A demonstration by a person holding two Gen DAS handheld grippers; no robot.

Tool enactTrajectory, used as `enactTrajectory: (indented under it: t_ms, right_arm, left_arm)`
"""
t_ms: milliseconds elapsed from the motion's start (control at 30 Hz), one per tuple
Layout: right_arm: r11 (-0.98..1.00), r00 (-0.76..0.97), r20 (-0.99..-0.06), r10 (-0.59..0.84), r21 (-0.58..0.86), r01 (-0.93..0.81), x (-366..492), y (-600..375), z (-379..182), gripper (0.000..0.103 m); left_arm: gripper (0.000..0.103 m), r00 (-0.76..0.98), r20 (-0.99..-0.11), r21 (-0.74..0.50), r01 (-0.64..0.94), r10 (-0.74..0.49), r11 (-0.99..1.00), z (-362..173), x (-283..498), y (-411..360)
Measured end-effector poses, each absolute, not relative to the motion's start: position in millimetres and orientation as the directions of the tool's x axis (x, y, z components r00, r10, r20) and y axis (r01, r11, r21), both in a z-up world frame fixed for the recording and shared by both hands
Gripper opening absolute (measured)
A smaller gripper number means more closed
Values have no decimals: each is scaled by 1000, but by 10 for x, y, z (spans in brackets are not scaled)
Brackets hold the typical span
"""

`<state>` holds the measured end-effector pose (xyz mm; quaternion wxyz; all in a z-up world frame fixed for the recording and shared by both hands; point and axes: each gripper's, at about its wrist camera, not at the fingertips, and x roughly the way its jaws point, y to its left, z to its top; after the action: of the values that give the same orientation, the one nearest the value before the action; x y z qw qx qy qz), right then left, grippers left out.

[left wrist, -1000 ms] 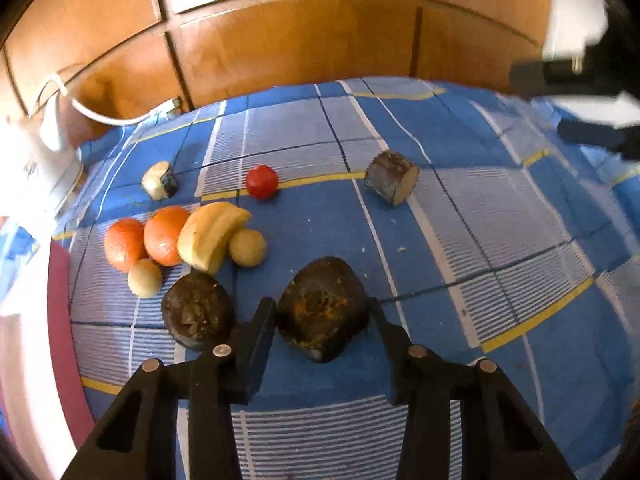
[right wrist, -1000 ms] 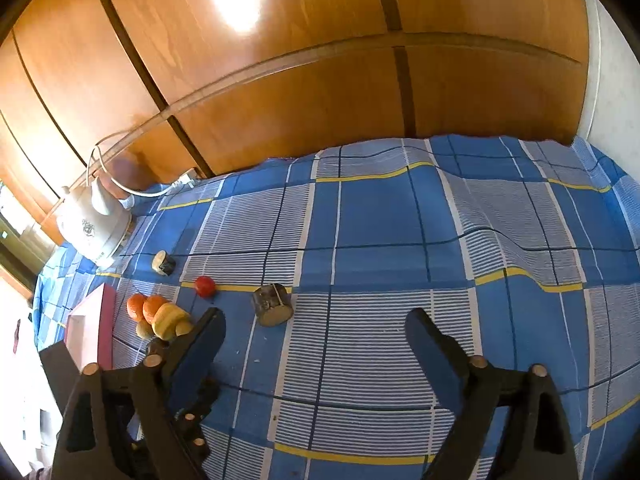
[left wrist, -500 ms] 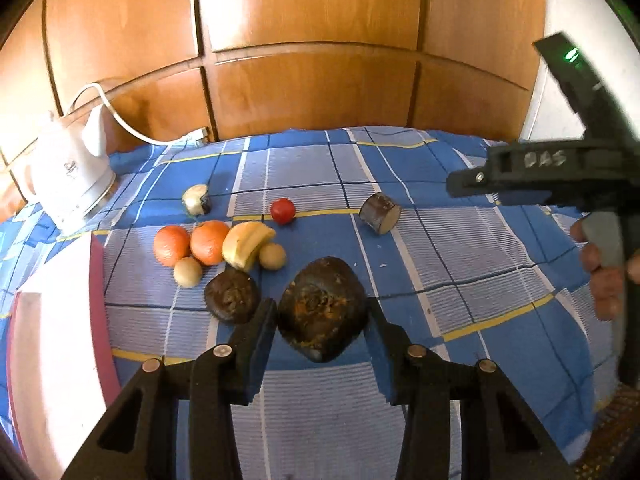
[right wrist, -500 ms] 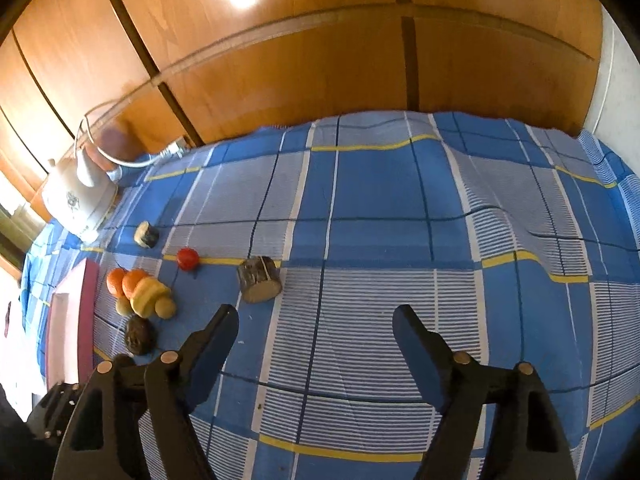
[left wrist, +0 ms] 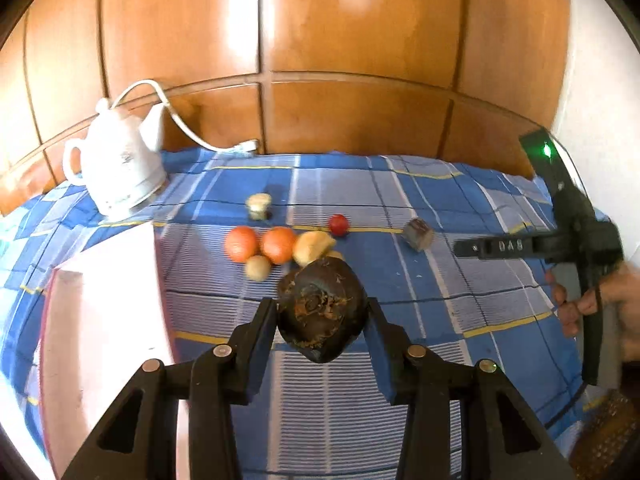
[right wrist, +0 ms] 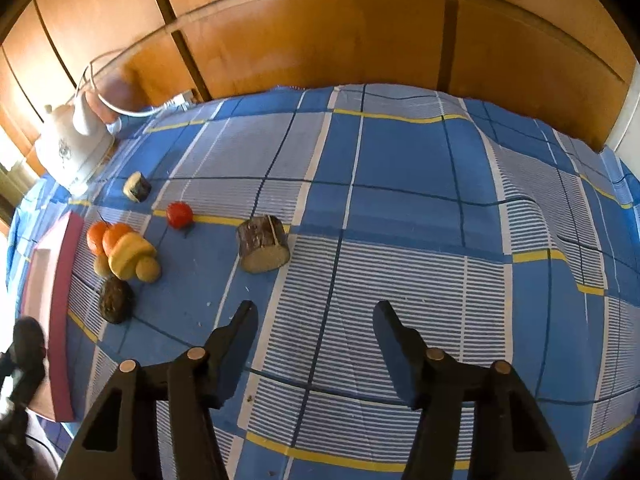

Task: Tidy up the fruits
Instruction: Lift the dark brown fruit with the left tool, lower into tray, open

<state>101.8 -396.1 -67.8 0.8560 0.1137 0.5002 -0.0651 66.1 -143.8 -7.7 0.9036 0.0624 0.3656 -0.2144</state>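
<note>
Wood-panelled wall fills the top of both views; below it the counter (right wrist: 400, 152) under a blue checked cloth. Pink tray (left wrist: 100, 320) sits at lower left of the left wrist view, with a white kettle (left wrist: 116, 168) behind it at upper left.

Left tongs (left wrist: 322, 320) are closed on a dark, rough-skinned fruit (left wrist: 322, 312), held clear of the cloth at centre frame. Right tongs (right wrist: 314, 328) are spread wide, holding nothing, bottom centre of their own view.

Fruit cluster left of centre: two oranges (right wrist: 106, 236), a yellow fruit (right wrist: 128, 258), two small tan round ones either side of it, a second dark fruit (right wrist: 116, 300) just below. Red tomato-like fruit (right wrist: 179, 214) and a dark cut chunk (right wrist: 264, 244) lie apart to the right; a small pale piece (right wrist: 137, 187) sits nearer the kettle.

Step, my read: carry phase, one fruit lifted, destination probably the tray. Next move needs a swing left over the tray rim, lower, then release without rolling.

Writing: white "0A8"-like characters on the right tool's body at right of the left view, blurred. Kettle print illegible.
</note>
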Motion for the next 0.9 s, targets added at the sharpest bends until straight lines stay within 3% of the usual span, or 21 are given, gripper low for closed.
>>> enactTrajectory:
  t_ms: [233, 600, 900]
  right_arm:
    - [965, 477, -879, -6, 119, 232, 1021, -3964, -744, 58]
    - [973, 482, -876, 19, 127, 191, 1068, -3857, -774, 58]
    - [980, 500, -866, 31, 125, 156, 1097, -3776, -752, 58]
  left_arm:
    - [44, 664, -690, -154, 255, -288, 955, 33, 898, -630]
    - [44, 653, -758, -54, -76, 9, 996, -336, 1557, 623]
    - [46, 588, -806, -36, -166, 69, 985, -619, 1724, 917]
